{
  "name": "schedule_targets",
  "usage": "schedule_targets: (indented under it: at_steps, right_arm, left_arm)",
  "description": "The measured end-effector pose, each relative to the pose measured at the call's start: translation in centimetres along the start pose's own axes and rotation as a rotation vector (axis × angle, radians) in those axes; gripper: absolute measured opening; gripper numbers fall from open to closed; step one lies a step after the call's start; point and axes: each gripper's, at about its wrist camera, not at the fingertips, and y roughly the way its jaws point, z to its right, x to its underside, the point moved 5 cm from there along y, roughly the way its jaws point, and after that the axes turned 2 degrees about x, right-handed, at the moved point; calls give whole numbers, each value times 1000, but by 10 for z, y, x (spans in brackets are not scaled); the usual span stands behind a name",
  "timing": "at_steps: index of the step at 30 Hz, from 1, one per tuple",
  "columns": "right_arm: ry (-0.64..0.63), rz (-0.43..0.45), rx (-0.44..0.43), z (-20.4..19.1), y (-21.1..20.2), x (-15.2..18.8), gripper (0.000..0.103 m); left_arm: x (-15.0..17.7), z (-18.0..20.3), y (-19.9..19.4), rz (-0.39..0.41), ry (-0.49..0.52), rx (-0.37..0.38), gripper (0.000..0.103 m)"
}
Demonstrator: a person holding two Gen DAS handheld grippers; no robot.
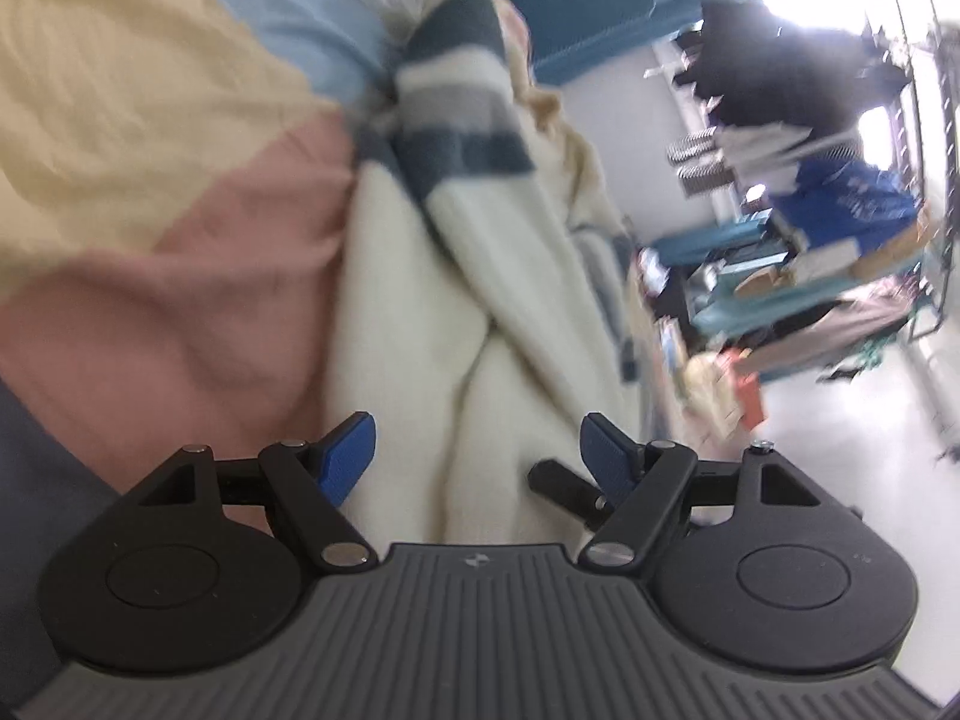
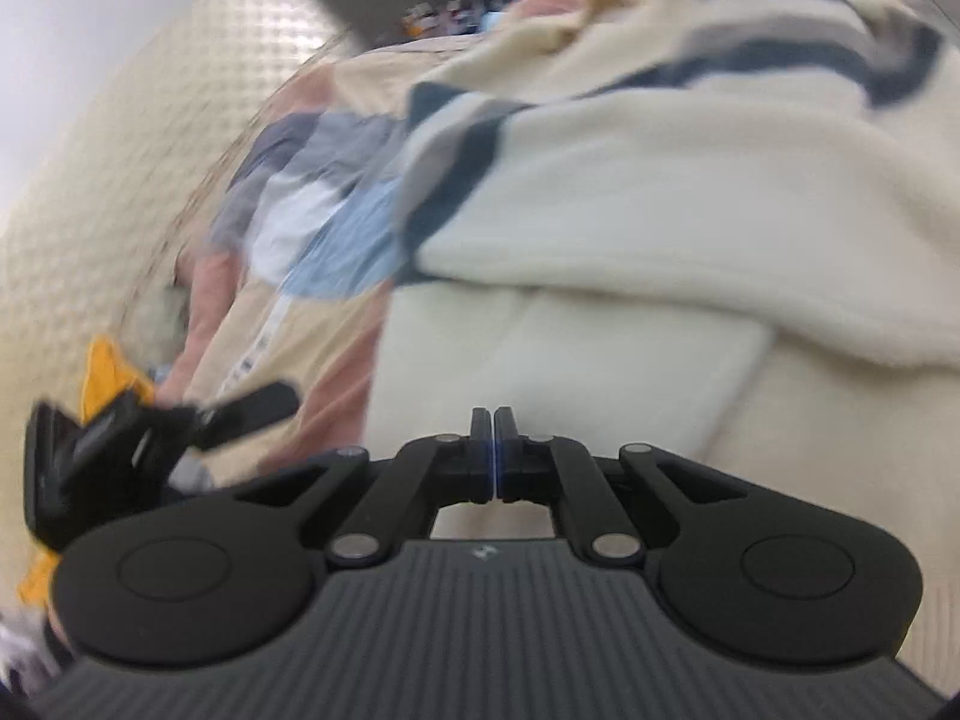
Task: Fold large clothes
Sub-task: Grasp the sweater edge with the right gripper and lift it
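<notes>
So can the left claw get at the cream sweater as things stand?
Probably yes. The left claw is open, and the cream sweater lies straight ahead between its blue pads, with nothing across the path. The right claw is shut with no cloth visibly in it.

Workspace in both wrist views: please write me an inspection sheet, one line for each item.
Surface: a bedcover in yellow, pink and light blue patches lies under the clothes.
Job's things: a cream sweater with dark and grey stripes lies crumpled on the cover; not yet folded.
Clutter: something orange at the left edge of the right wrist view; too blurred to name.
Grippers: left tongs open, over the cream knit, nothing between the pads. Right tongs shut; no cloth seen between the pads.
Cables: nothing seen.
Surroundings: racks with hanging clothes and a pale floor beside the bed; a cream quilted panel on the other side.
</notes>
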Motion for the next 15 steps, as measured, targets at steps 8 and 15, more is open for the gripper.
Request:
schedule_targets:
  at_steps: [8,15]
  right_arm:
    - [30,34,66,9,-11,-5,6]
    - [83,175,252,46,-62,-25,7]
  left_arm:
    - [13,-17,2,-1,-56,-90,78]
    - [20,-23,-1,-19,-27,-196,78]
